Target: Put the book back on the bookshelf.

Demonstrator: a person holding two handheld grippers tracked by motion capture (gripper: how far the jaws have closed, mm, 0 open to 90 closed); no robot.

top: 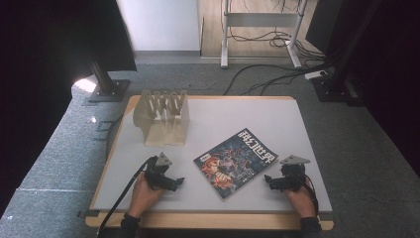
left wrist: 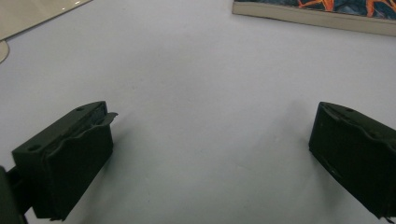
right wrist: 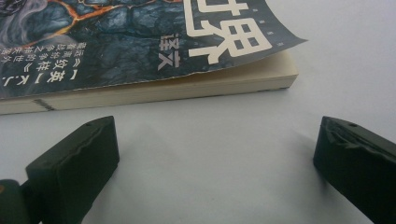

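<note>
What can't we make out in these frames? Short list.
- Magazine title: too small in the high view, cut off by the top edge in the right gripper view.
- Rack slots: contents too small and pale in the high view.
- Magazine in the left gripper view: just an edge strip, cut by the frame top.

Left gripper low, jaws wide; right gripper likewise

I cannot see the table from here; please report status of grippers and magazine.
Left gripper open, right gripper open, both low over table. Magazine flat between them, untouched. Rack far back, path free.
</note>
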